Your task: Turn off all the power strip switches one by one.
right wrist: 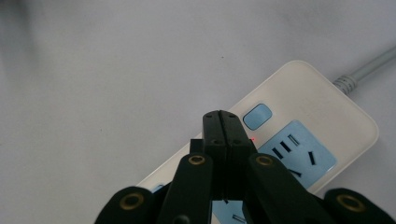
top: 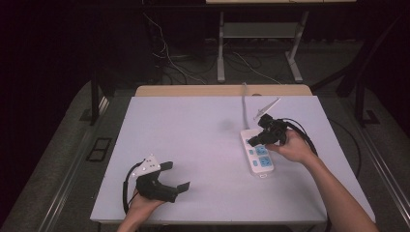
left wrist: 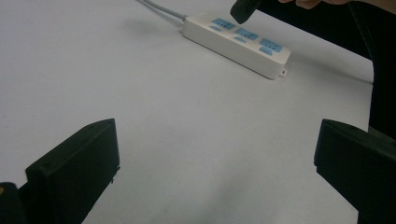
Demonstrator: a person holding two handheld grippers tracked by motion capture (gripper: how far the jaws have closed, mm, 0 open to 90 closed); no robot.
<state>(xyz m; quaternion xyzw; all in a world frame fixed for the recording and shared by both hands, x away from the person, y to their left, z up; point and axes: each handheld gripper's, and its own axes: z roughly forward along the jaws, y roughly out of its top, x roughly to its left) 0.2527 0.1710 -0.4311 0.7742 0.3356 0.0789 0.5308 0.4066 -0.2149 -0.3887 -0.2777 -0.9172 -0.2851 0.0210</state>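
Observation:
A white power strip [top: 257, 155] with blue sockets lies on the right half of the white table [top: 193, 145]; its grey cord [top: 244, 108] runs toward the back. My right gripper [top: 251, 141] is shut, jaws pressed together with nothing between them. In the right gripper view its tips [right wrist: 226, 121] hover over the strip [right wrist: 322, 107] just beside the blue switch button [right wrist: 257, 116], where a small red light [right wrist: 253, 139] glows. Whether the tips touch the strip I cannot tell. My left gripper [top: 176, 175] rests near the front left, open and empty [left wrist: 217, 140], facing the strip [left wrist: 243, 44].
The right gripper's black cable [top: 309, 140] loops on the table beside the hand. A wooden desk edge [top: 222, 90] runs behind the table. Desk legs [top: 221, 48] and loose wires stand on the floor beyond. Bare white surface lies between the two grippers.

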